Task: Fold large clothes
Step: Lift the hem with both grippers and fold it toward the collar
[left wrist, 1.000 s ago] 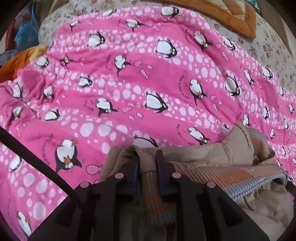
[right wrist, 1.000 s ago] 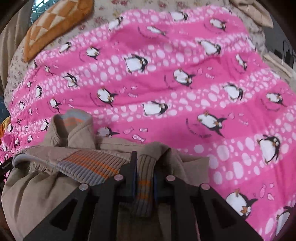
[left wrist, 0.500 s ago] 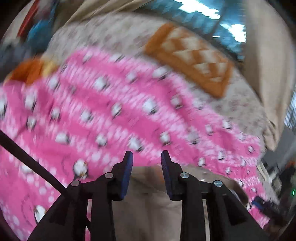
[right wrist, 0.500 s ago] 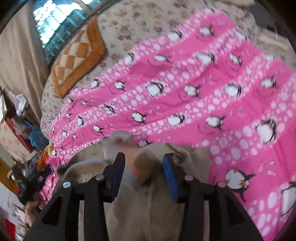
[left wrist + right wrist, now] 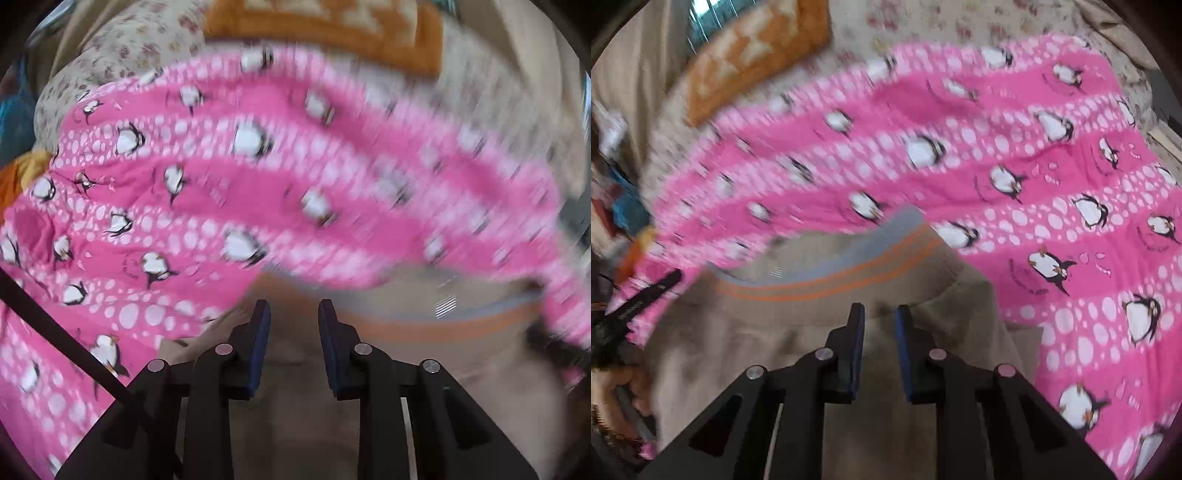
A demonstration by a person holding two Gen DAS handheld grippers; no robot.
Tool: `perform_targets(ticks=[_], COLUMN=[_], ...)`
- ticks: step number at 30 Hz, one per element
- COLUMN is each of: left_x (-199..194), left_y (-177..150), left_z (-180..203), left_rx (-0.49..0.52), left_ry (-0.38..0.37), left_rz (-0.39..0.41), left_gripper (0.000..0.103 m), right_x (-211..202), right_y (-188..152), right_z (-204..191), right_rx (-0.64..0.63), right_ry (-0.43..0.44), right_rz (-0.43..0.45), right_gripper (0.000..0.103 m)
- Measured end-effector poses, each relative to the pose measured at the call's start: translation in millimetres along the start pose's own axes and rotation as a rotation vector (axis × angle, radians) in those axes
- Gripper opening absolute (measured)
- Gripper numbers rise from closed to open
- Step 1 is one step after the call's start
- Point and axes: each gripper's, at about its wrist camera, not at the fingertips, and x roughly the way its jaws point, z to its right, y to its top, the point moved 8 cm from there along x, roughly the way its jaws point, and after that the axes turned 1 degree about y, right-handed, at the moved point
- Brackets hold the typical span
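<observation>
A beige jacket (image 5: 798,332) with a grey ribbed band with orange stripes (image 5: 849,266) lies on a pink penguin quilt (image 5: 1052,177). My right gripper (image 5: 880,314) is open and empty just above the jacket, below the ribbed band. In the left wrist view, my left gripper (image 5: 292,310) is open and empty over the same jacket (image 5: 295,424), with the striped band (image 5: 443,325) to its right. The left gripper also shows at the left edge of the right wrist view (image 5: 631,306). Both views are motion-blurred.
The pink quilt (image 5: 184,206) covers a floral bedspread (image 5: 122,51). An orange checked cushion (image 5: 332,26) lies at the head of the bed, also in the right wrist view (image 5: 750,55). Orange and blue cloth (image 5: 14,173) sits off the bed's left side.
Both grippers were shut on the jacket's ribbed cuffs one second ago. They have let go, opened and pulled back above the jacket, which now lies spread flatter.
</observation>
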Motion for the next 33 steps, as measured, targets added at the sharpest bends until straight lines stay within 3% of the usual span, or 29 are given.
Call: perform_targets(ticks=[1,2,5,9,12,15,17,18,19,20,21,22,24,25,27,29,33], left_x=[16.5,29.2,31.3,25.6,14.4,-19.4,-52.6,-68.7,-84.0,-90.4,-92.2,-90.7,-71.0,-50.6,-18.8,-16.4,-27.8], left_y=[-5.9,-11.5,-11.0,-16.6,-20.4,-13.1,-5.0,-2.9,-5.6,-10.6,-17.9,-27.1,-46.6,-59.1,-77.0,-74.1,-68.0], left_z=[-4.3,-8.0,-10.0,-10.4,-22.9,-28.2,-19.4,-11.0,1.2,13.6,24.8,37.5,60.9,64.2,55.6,48.6,37.4], left_rx=[0.028,0.014,0.016,0.061,0.04,0.013,0.011,-0.001,-0.025,-0.045,-0.053,-0.047,0.04,0.106,0.128,0.071,-0.014], left_ry=[0.039,0.026,0.035,0.06,0.089,0.075,0.027,-0.03,-0.12,-0.194,-0.252,-0.298,-0.258,-0.162,-0.048,-0.068,-0.103], left_rz=[-0.047,-0.098,-0.093,-0.094,-0.075,0.037,0.125,0.157,0.168,0.151,0.121,0.085,0.009,-0.051,-0.156,-0.154,-0.137], left_gripper=[0.0,0.0,0.0,0.0,0.0,0.0,0.0,0.0,0.0,0.0,0.0,0.0,0.0,0.0,0.0,0.0,0.0], right_x=[16.1,28.7,45.3,48.9,38.4,-2.5,-37.4,-64.1,-78.3,-87.3,-90.4,-86.1,-68.5,-61.0,-24.1,0.6,-4.0], right_y=[-3.0,-6.6,-0.5,2.1,1.3,10.4,18.5,18.2,15.9,10.3,-2.6,-11.8,-32.6,-39.8,-59.0,-73.7,-72.7], right_z=[9.7,17.2,33.2,45.0,49.8,36.8,19.9,4.2,-7.8,-22.4,-42.4,-55.5,-80.8,-83.6,-84.3,-68.9,-66.7], right_rx=[0.001,0.004,0.041,0.067,0.107,0.054,0.028,0.014,0.005,-0.015,-0.057,-0.089,-0.175,-0.195,-0.222,-0.201,-0.177], right_ry=[-0.025,-0.025,0.023,0.089,0.134,0.08,0.087,0.124,0.155,0.177,0.178,0.167,0.111,0.086,0.049,0.018,0.044], right_rz=[-0.038,-0.081,-0.094,-0.085,-0.063,0.037,0.118,0.177,0.209,0.226,0.211,0.19,0.142,0.124,0.006,-0.076,-0.058], right_gripper=[0.013,0.011,0.001,0.0,0.0,0.0,0.008,0.013,0.024,0.032,0.047,0.048,0.048,0.048,0.048,0.049,0.051])
